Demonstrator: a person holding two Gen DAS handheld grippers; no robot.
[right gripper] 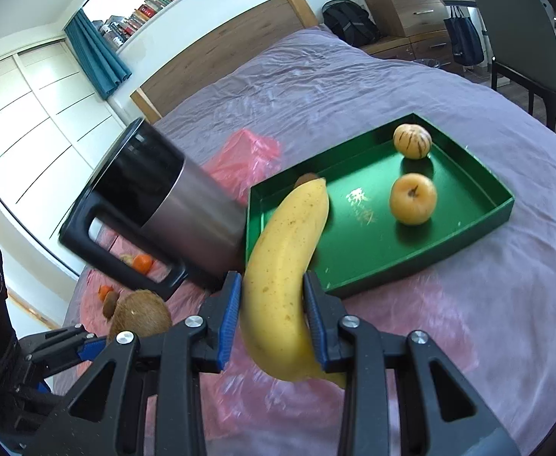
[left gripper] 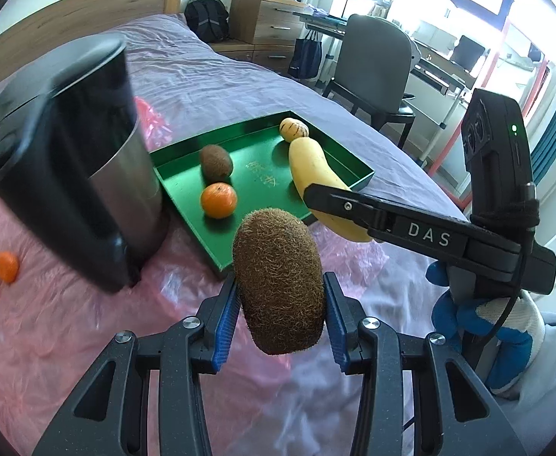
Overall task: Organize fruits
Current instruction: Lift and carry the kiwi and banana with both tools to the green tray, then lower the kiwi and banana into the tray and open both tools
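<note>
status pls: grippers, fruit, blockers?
Left gripper shut on kiwi. Right gripper shut on banana. Both short of green tray. Steel mug stands beside tray.

Black grippers [left gripper: 281,307], blue pads, silver screws

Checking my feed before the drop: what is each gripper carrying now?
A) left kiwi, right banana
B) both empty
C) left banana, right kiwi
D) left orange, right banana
A: the left gripper has its fingers clamped on a kiwi, and the right gripper is clamped on a banana.
</note>
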